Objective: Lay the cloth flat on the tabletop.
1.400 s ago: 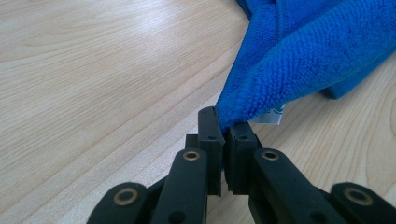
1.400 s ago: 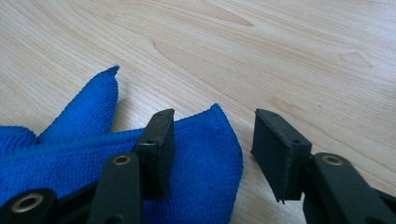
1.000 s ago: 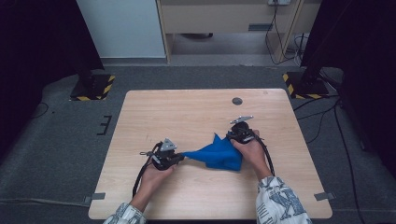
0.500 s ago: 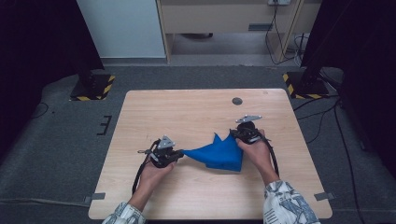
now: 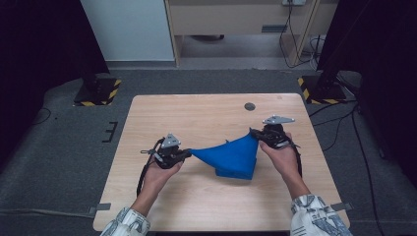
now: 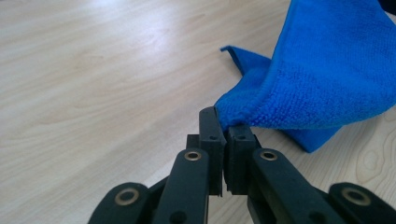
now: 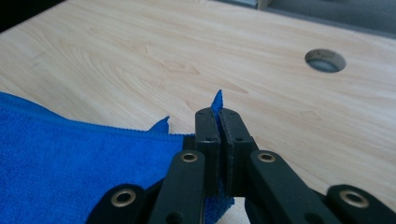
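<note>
A blue cloth [image 5: 231, 155] hangs stretched between both grippers over the wooden table [image 5: 196, 118], its lower folds resting on the top. My left gripper [image 5: 188, 153] is shut on the cloth's left corner; in the left gripper view the blue cloth [image 6: 317, 74] rises from the left gripper [image 6: 224, 128] toward the upper right. My right gripper [image 5: 253, 133] is shut on the cloth's right corner. In the right gripper view a blue tip pokes above the right gripper [image 7: 218, 120], and the blue cloth [image 7: 70, 168] spreads to the lower left.
A round grommet hole [image 5: 250, 106] sits in the table near its far edge, also seen as the grommet hole [image 7: 325, 60]. Yellow-black striped stand bases [image 5: 98, 91] and cables lie on the grey floor beyond the table.
Both grippers have drawn apart, the right one moving right and away, lifting and stretching the cloth between them. Both holds stay the same.
</note>
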Tool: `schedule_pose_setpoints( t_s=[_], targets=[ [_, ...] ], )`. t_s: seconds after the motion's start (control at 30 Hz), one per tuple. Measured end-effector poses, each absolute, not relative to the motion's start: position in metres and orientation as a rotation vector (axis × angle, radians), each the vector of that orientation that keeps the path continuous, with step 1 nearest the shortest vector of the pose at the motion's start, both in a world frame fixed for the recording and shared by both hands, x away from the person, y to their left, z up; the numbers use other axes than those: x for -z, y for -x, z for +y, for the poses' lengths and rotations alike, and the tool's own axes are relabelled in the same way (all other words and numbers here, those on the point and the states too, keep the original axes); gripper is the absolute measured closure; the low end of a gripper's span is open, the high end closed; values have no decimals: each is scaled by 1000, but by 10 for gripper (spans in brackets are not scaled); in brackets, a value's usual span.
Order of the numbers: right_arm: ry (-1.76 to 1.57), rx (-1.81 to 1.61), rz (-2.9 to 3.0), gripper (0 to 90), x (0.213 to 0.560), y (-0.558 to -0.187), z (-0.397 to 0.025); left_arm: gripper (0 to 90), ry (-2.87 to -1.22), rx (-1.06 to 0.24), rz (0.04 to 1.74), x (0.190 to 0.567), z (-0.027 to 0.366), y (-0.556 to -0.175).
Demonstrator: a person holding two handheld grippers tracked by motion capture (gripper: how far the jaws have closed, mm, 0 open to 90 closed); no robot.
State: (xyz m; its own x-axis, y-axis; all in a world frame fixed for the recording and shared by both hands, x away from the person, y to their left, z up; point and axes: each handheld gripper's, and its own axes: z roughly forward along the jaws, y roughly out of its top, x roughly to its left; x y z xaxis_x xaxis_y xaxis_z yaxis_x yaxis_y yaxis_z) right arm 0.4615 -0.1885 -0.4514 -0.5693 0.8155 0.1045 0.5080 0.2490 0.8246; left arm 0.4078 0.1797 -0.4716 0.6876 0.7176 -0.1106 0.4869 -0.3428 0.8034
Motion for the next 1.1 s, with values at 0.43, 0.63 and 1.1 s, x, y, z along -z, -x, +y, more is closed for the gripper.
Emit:
schedule_pose_setpoints(
  t_s=[0.43,0.63,1.1],
  targets=[
    [-1184,-1280,2130,880,428,-455,-201,881,-2008,-340,916,448,184,-414],
    [-1171,-1295,2101,883,420,-453,-205,877,-2006,-336,910,446,183,-414],
    [-1152,-1290,2077,884,404,-452,-207,867,-1975,-309,893,448,184,-416]
  ],
)
